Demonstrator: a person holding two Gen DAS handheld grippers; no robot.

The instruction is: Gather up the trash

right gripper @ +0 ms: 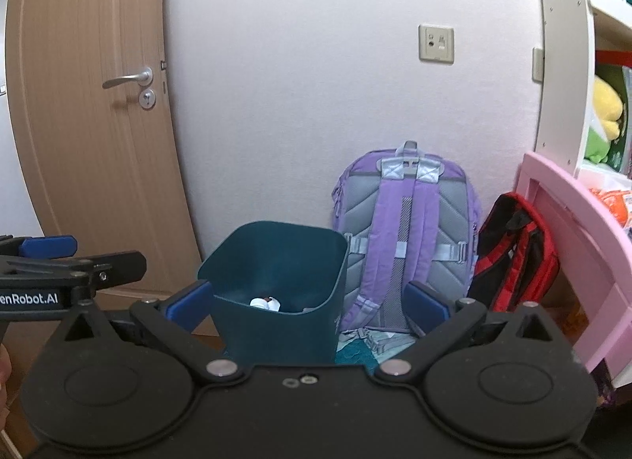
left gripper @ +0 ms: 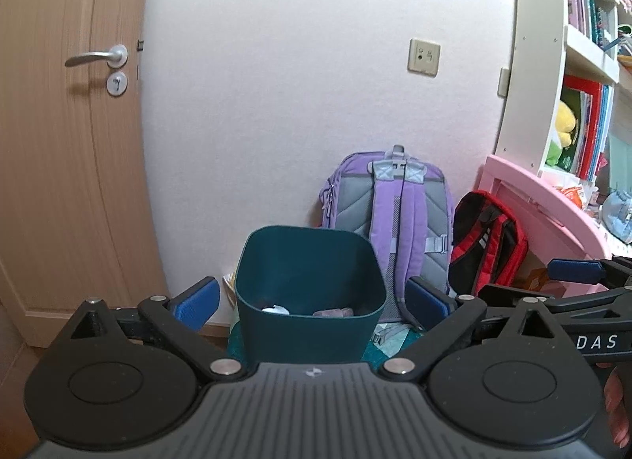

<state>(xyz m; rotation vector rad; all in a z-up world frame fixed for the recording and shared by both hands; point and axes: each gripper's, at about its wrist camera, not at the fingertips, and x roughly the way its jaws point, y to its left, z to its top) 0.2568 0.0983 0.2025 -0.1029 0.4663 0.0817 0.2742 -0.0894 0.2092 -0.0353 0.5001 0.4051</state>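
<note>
So, a wooden door [left gripper: 75, 135] is seen at the left. Lower centre, the teal bin [left gripper: 310, 293] is framed between the left gripper [left gripper: 314, 299], jaws spread wide, nothing held; trash [right gripper: 265, 303] lies inside. The right gripper [right gripper: 308, 301] is likewise wide and empty. A purple backpack [right gripper: 407, 237] is propped right of centre.
</note>
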